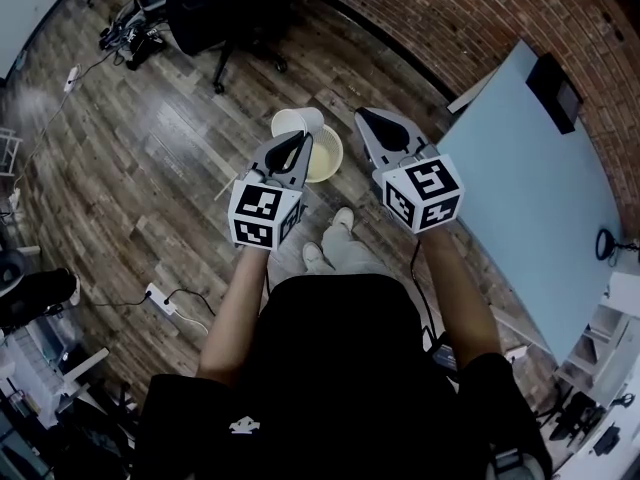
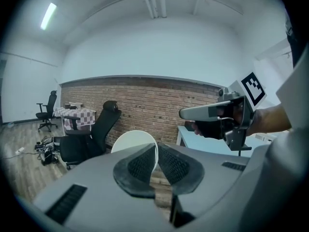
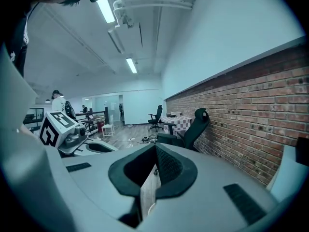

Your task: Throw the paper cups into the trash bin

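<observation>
The left tool (image 1: 299, 143) is clenched on a white paper cup (image 1: 296, 121). In the left gripper view its two ribbed pads pinch the cup's thin wall at the rim, and the rest of the cup stands out to the left of the jaws. From the head view the cup hangs in the air right over the far edge of the bin (image 1: 338, 164). The bin is a small, round, pale yellow container standing on the wooden floor (image 1: 150, 168), just ahead of the person's shoes (image 1: 343, 218). The left tool covers part of the bin's mouth. The part that shows is pale, and what lies inside cannot be made out. Whether the cup itself holds anything cannot be told either. The right tool (image 1: 366, 118) hovers beside the bin, to the right of the cup and clear of both. Its jaws are pressed together with nothing between them, and only floor shows through the slit below the pads. A pale tabletop (image 1: 520, 188) stands to the right by the brick wall (image 1: 440, 18), and a black chair (image 1: 215, 13) sits well beyond the bin.
</observation>
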Available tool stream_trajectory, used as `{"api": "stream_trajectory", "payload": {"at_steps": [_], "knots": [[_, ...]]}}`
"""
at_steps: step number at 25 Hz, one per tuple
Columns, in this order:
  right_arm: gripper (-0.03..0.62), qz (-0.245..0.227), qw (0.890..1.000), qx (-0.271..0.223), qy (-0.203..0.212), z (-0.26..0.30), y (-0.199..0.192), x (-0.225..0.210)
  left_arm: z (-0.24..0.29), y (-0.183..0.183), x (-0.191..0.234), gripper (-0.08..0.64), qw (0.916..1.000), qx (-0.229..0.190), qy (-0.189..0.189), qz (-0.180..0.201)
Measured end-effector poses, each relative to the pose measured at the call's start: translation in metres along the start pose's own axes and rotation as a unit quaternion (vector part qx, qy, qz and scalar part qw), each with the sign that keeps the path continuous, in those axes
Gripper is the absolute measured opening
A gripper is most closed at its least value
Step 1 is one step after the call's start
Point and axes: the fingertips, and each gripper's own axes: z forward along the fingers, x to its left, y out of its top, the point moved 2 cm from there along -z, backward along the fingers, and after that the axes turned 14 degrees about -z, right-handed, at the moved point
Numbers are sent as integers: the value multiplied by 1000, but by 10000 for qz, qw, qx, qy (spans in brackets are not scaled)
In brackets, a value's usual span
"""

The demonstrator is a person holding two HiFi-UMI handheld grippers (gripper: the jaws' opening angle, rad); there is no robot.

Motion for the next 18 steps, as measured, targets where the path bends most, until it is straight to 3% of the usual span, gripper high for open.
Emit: {"api": "stream_trajectory", "payload": {"at_steps": [18], "knots": [[3, 147, 9994, 66, 319, 64, -18, -75, 81, 14, 29, 25, 9992, 236, 300, -114]]}}
